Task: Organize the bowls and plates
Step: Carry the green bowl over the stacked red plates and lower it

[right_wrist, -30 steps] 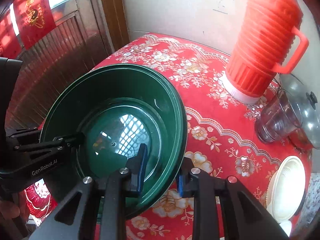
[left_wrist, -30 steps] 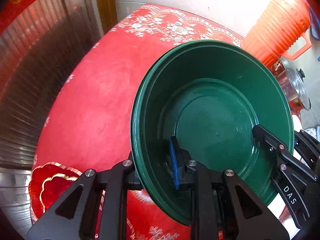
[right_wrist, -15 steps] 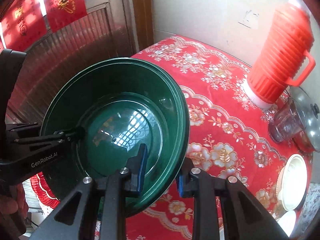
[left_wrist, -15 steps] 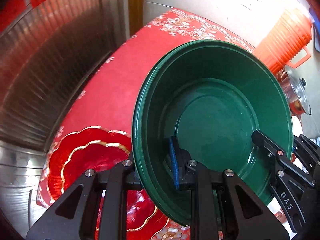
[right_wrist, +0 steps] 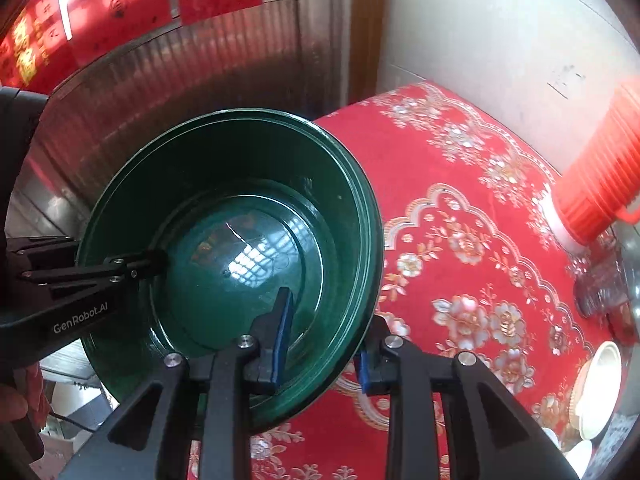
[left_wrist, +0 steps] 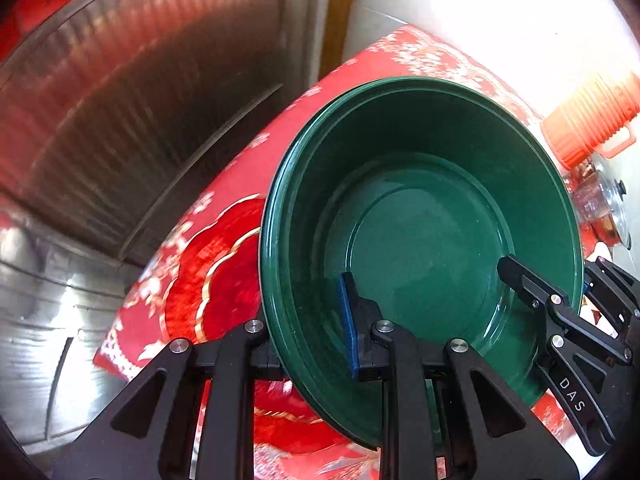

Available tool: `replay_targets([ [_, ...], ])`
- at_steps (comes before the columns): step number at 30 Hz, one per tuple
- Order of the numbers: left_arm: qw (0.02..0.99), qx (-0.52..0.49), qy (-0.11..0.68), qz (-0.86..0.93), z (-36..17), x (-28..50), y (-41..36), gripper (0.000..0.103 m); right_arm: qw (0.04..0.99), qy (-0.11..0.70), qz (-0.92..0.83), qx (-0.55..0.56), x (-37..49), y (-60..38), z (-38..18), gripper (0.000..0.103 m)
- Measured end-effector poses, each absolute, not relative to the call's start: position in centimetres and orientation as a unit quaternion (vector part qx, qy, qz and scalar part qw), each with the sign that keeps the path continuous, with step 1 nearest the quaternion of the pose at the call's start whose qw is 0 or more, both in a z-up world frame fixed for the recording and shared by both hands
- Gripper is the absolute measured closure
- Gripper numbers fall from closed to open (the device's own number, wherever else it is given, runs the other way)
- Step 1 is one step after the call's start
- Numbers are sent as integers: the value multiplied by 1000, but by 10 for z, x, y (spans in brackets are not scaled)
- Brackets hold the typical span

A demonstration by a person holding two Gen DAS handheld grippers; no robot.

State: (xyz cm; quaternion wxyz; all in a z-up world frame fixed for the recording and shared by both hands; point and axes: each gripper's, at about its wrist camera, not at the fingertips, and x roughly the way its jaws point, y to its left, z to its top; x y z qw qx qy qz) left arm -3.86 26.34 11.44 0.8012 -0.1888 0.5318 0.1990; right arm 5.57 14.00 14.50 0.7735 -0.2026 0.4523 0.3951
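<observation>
A large dark green bowl (left_wrist: pixel 424 216) is held in the air by both grippers. My left gripper (left_wrist: pixel 308 320) is shut on its near-left rim, one finger inside, one outside. My right gripper (right_wrist: pixel 324 336) is shut on the opposite rim; it also shows in the left wrist view (left_wrist: pixel 560 304). The bowl (right_wrist: pixel 240 240) hangs tilted over the table's left edge. A red plate with a gold scalloped rim (left_wrist: pixel 216 264) lies on the table below the bowl, partly hidden by it.
The round table has a red flowered cloth (right_wrist: pixel 460 240). An orange-red thermos (right_wrist: pixel 600 184), a glass cup (right_wrist: pixel 604 284) and a pot lid stand at the back right. White bowls (right_wrist: pixel 596 392) sit at the right edge. A ribbed metal door (left_wrist: pixel 120 120) is left of the table.
Both grippers have carried the green bowl back and left toward the table's edge. The red plate has come into view under it.
</observation>
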Motion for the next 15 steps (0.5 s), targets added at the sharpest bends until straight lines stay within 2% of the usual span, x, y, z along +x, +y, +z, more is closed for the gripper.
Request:
replay_targets([
  [15, 773, -215, 548, 234, 93, -91, 277, 83, 725, 471, 438, -248, 11, 179, 114, 71],
])
